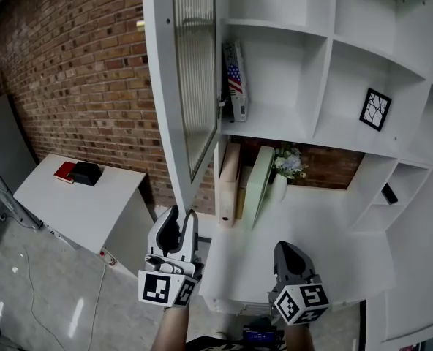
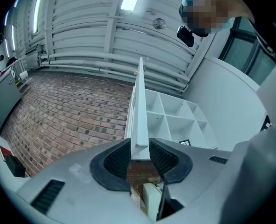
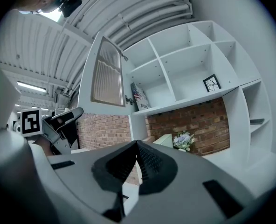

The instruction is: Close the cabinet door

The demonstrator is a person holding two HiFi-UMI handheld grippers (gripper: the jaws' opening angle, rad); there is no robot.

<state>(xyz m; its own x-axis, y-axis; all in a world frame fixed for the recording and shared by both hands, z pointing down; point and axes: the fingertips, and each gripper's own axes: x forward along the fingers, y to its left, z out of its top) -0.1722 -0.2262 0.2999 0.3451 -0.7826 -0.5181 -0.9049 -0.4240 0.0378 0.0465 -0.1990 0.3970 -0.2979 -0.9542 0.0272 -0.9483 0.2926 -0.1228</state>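
The white cabinet door with its ribbed glass panel stands swung out from the white shelf unit, edge-on towards me. My left gripper is just below the door's lower corner and tilts upward. In the left gripper view the door's edge shows in the gap of that gripper, whose pads stand apart and hold nothing. My right gripper hovers over the white counter, to the right of the door. Its pads meet at the tip with nothing between them. The door is up and to its left.
The shelves hold a flag-printed book and a framed picture. Upright folders and flowers stand on the counter. A low white table with a red book sits at the left by the brick wall.
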